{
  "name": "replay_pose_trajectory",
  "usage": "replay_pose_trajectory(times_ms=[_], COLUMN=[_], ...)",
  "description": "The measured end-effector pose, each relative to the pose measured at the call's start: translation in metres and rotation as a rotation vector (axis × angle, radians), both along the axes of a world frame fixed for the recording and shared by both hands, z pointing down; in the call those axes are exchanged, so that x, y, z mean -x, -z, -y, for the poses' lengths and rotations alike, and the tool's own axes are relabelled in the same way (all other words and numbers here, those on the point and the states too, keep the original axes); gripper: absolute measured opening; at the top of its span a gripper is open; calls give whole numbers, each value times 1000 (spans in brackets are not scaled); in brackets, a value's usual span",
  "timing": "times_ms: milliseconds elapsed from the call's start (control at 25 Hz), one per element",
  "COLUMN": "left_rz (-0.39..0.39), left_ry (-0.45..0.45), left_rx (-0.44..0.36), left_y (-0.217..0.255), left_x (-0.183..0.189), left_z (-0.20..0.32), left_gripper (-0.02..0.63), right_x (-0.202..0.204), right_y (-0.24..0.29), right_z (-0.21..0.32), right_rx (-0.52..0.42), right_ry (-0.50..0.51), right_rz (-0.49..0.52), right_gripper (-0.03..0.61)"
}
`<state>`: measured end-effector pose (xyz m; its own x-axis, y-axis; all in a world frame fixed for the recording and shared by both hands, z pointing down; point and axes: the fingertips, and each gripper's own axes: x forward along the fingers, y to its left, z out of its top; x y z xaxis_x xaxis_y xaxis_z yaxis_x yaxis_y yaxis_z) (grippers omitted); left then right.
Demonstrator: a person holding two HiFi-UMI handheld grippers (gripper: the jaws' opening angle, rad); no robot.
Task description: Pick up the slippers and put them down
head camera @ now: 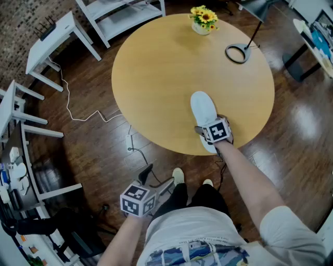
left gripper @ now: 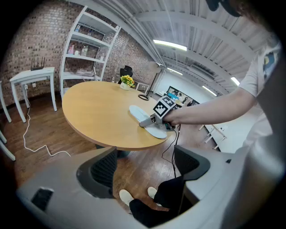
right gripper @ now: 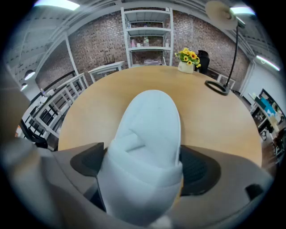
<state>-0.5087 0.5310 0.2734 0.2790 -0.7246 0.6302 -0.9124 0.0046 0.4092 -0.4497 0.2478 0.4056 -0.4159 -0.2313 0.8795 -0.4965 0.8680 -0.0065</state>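
A white slipper (head camera: 202, 108) lies flat on the round wooden table (head camera: 156, 67), close to its near edge. In the right gripper view the slipper (right gripper: 149, 129) fills the space between the jaws, its banded end nearest the camera. My right gripper (head camera: 206, 129) straddles that end; its jaws stand wide, so it is open around the slipper. The left gripper view shows the same slipper (left gripper: 136, 111) with the right gripper (left gripper: 154, 120) on it. My left gripper (head camera: 156, 179) hangs below table height over the floor, open and holding nothing (left gripper: 145, 163).
A vase of yellow flowers (head camera: 203, 21) and a ring-based lamp (head camera: 237, 53) stand at the table's far side. A white side table (head camera: 52, 39), white shelving (head camera: 125, 13) and a floor cable (head camera: 78, 115) lie to the left. The person's feet (head camera: 178, 175) are under the table edge.
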Motion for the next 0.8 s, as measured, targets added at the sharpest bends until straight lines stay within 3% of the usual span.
replay_pose_trajectory(times_ms=[80, 480, 640, 800], left_rz=[-9, -25, -30, -37], left_ry=[-11, -151, -241, -353], left_rx=[1, -59, -104, -116], left_y=[0, 5, 14, 23], left_x=[1, -15, -46, -101], left_z=[1, 44, 77, 118], left_gripper=[405, 405, 399, 399], right_x=[2, -25, -70, -156], right_y=[1, 51, 89, 119], right_z=[-4, 0, 17, 54], right_rx=[10, 23, -18, -57], right_ry=[0, -65, -92, -207], right_rz=[15, 101, 133, 148], right_gripper=[491, 474, 468, 463])
